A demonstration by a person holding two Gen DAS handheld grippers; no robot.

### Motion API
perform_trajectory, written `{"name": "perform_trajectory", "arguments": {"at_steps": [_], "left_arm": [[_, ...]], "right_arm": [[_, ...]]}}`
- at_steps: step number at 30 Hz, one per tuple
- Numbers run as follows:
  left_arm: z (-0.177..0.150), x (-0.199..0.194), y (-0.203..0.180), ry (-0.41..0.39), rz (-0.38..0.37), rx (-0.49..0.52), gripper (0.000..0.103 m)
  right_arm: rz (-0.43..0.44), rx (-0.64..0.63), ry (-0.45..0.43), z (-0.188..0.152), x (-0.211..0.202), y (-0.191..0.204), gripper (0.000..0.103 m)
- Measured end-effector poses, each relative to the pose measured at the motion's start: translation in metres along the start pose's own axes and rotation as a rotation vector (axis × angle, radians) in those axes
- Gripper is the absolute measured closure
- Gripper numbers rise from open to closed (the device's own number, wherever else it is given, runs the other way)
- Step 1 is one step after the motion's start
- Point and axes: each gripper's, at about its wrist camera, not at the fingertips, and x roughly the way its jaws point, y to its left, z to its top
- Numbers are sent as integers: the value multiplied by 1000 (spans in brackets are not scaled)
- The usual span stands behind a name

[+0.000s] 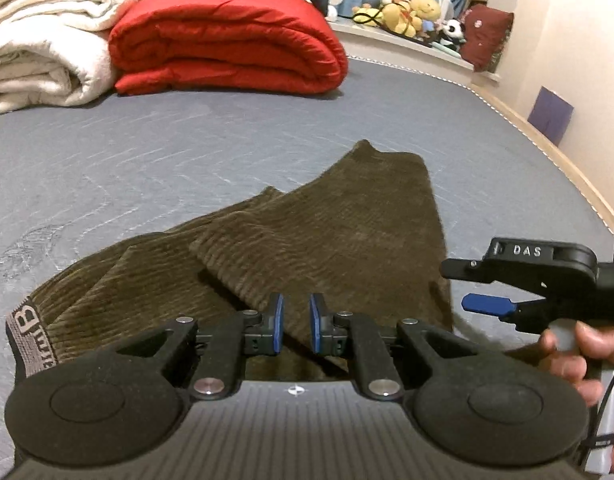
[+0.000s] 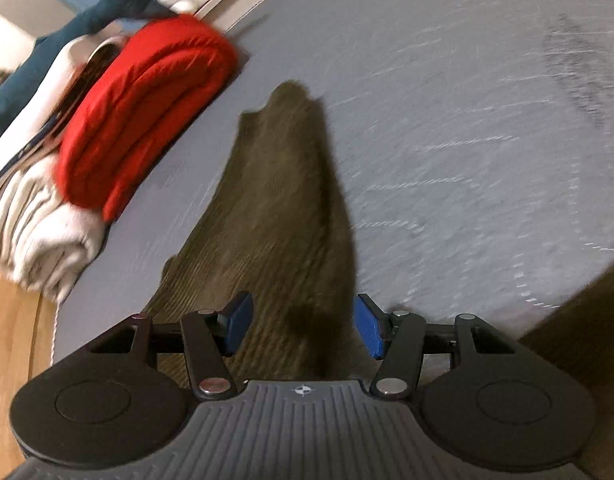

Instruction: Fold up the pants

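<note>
Where the pants lie: brown corduroy pants (image 1: 327,232) lie flat on the grey mattress (image 1: 147,152), one leg lapped diagonally over the other.
Waistband: grey lettered elastic band (image 1: 27,332) at near left of the left wrist view, curling up off the mattress.
Leg ends: point away from both cameras, toward the bedding stack.
Left gripper: left gripper (image 1: 297,324) low over the overlapped leg, blue pads almost together with a slim gap. Cannot tell if cloth is pinched.
Right gripper: right gripper (image 2: 303,328) has its jaws well apart, straddling the right-hand edge of the pants. Cloth sits between the pads but neither presses on it. Its own view is blurred.
Hand: a person's hand (image 1: 579,356) wraps the right gripper's handle, at the right edge of the left wrist view, just beside the pants.
Beyond pants: folded red quilt (image 1: 227,40) on the far side of the mattress, well apart from the pants. Rolled white blanket (image 1: 39,52) touches its left side.
Far ledge: plush toys (image 1: 411,12) on a sill past the mattress edge.
</note>
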Motion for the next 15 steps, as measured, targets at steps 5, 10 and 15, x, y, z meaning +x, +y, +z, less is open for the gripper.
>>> {"name": "perform_trajectory", "arguments": {"at_steps": [5,10,15], "left_arm": [[3,4,11,1,-2,-1,89],[8,4,25,-5,3,-20,88],[13,5,41,-5,1,-63,88]], "right_arm": [[5,-60,1,-6,8,15,103],[-2,-185,-101,-9,-3,41,103],[187,-341,-111,-13,-28,76,103]]}}
